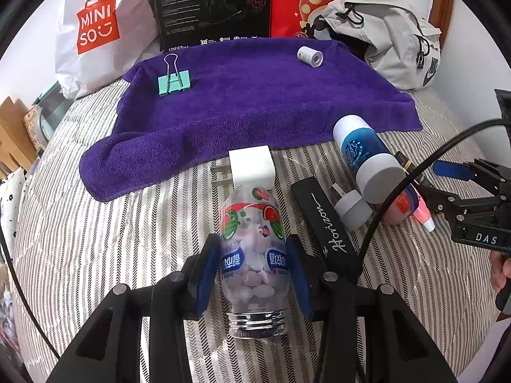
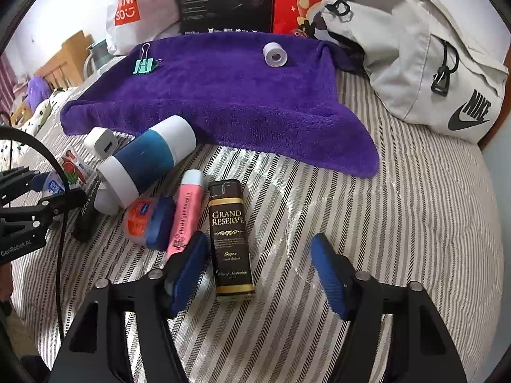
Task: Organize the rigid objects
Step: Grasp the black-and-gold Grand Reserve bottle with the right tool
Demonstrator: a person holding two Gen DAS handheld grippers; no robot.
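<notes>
Left gripper (image 1: 254,271) clamps its blue pads on the candy bottle (image 1: 254,249), cap toward six o'clock, low over the striped bedspread (image 1: 127,239). Right gripper (image 2: 260,271) hangs open by the Grand Reserve box (image 2: 231,239). At two o'clock of the bottle lies the blue-and-white canister (image 1: 364,156); at twelve the white charger (image 1: 250,162). Farther off, the purple towel (image 1: 255,102) carries a binder clip (image 1: 174,81) and tape roll (image 1: 309,56). The step looks like carrying the bottle to the towel; next calls for a forward reach and release.
</notes>
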